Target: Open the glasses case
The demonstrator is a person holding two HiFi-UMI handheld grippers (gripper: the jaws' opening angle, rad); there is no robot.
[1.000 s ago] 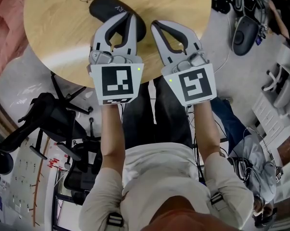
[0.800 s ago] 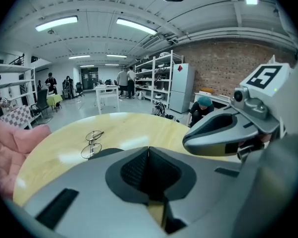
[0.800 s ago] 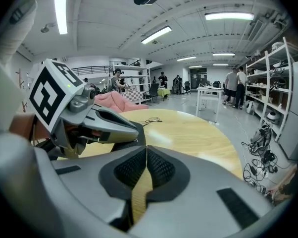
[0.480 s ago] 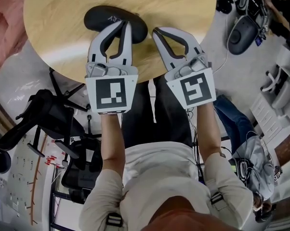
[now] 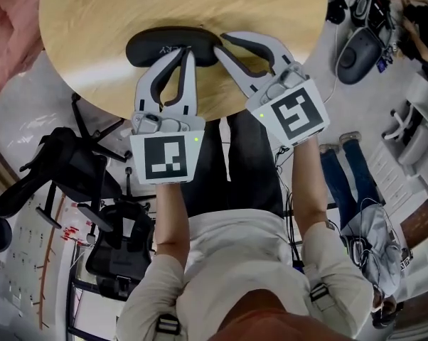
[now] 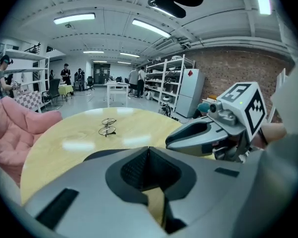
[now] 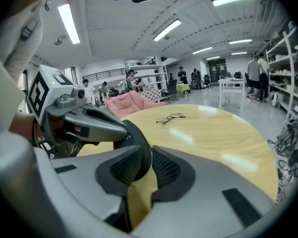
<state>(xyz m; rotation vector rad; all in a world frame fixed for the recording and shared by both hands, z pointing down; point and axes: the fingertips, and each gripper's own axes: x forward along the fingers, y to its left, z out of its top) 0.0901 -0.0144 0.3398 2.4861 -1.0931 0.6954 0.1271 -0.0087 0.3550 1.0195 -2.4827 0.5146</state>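
The black glasses case lies closed on the round wooden counter, close to its near edge, its length running along that edge. The left hand-held gripper reaches over the near edge, its jaws closed together with nothing between them and their tips over the middle of the case. The right hand-held gripper comes in at a slant from the right; its jaws have just been opening and stand apart, with the rounded right end of the case between the ribbed pads and close to both. A pair of wire-framed spectacles lies towards the counter's far edge, well apart from the case.
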